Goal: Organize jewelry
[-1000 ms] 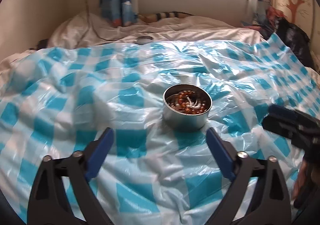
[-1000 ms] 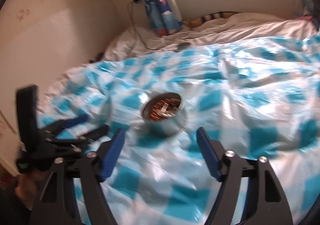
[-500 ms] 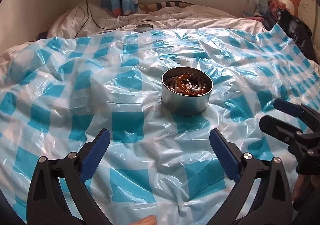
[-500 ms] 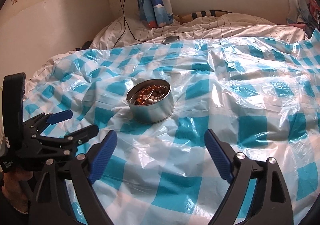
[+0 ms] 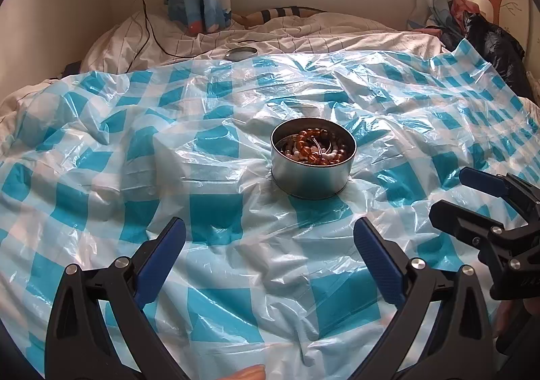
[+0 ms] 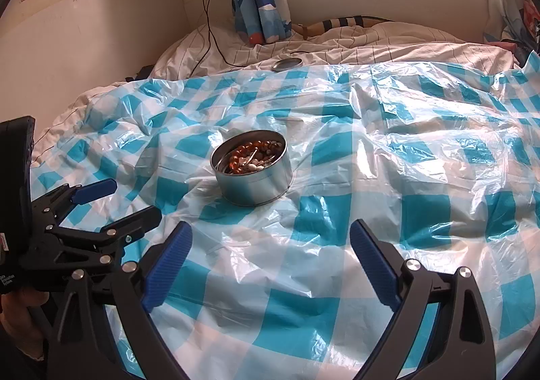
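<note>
A bed covered by a crinkled blue-and-white checked plastic sheet (image 5: 209, 221), seen from two handheld grippers. On the left, the left gripper (image 5: 270, 255) hovers low over the sheet with its two blue-padded fingers spread wide apart, holding nothing, aimed toward the middle. At centre sits an open round metal tin (image 5: 313, 174), upright on the plastic, with amber, brown and white bead jewelry (image 5: 315, 150) heaped inside; the strands look tangled and cannot be told apart. Far behind the tin, at the sheet's far edge on the striped bedding (image 5: 303, 35), lies a round metal lid (image 5: 241, 53), well apart from the tin. On the right, the right gripper (image 6: 270, 258) also hovers low, fingers wide apart and empty, level with the left one and angled slightly inward toward the tin.

The step in hand appears to be closing the tin or lifting beads out; which one is unclear. Either way, one gripper should probably steady the tin's wall, since the soft bedding and slick plastic could let it tip or slide, while the other works slowly from above.
</note>
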Action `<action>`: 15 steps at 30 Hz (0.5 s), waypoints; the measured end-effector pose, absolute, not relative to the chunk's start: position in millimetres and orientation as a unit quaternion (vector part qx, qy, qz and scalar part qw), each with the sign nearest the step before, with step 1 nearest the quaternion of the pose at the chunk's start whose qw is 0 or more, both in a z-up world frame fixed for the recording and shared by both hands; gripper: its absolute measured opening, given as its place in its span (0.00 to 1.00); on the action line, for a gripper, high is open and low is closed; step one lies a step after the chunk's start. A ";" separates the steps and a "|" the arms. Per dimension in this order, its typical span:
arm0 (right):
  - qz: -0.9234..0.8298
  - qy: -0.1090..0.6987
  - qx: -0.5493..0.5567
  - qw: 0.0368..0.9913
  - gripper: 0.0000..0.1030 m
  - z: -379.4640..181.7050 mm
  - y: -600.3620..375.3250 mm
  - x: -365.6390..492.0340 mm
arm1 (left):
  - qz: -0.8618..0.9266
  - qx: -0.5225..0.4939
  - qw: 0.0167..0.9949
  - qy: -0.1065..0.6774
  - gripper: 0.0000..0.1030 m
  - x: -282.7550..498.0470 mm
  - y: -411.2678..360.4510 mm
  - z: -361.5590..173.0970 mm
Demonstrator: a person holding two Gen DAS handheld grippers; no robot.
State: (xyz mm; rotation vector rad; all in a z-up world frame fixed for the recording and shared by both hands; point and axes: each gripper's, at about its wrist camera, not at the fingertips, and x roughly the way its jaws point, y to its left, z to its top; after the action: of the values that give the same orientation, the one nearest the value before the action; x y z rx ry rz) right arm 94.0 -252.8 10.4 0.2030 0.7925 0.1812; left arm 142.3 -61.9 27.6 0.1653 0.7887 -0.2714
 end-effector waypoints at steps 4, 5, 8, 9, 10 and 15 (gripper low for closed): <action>0.087 0.385 0.098 0.914 0.89 10.2 -252.5 93.8 | -0.130 0.081 0.911 0.383 0.93 142.8 -61.1 27.4; 0.088 0.385 0.098 0.914 0.89 10.1 -252.5 93.8 | -0.131 0.080 0.911 0.383 0.93 142.9 -60.9 27.4; 0.088 0.385 0.099 0.914 0.89 10.3 -252.2 93.7 | -0.130 0.077 0.911 0.383 0.93 143.3 -60.3 27.0; 0.087 0.385 0.099 0.914 0.89 10.2 -252.2 93.6 | -0.129 0.075 0.911 0.383 0.93 143.7 -59.6 26.8; 0.087 0.384 0.099 0.914 0.89 10.5 -252.2 93.6 | -0.128 0.075 0.911 0.384 0.93 144.2 -59.0 26.6; 0.088 0.384 0.099 0.914 0.89 10.3 -252.4 93.8 | -0.121 0.084 0.912 0.384 0.93 144.6 -60.1 25.4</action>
State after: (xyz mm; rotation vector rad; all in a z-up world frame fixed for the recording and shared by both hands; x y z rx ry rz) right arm 93.8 -252.4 10.3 0.2031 0.7917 0.1803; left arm 144.6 -60.1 25.4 0.1722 0.7911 -0.2493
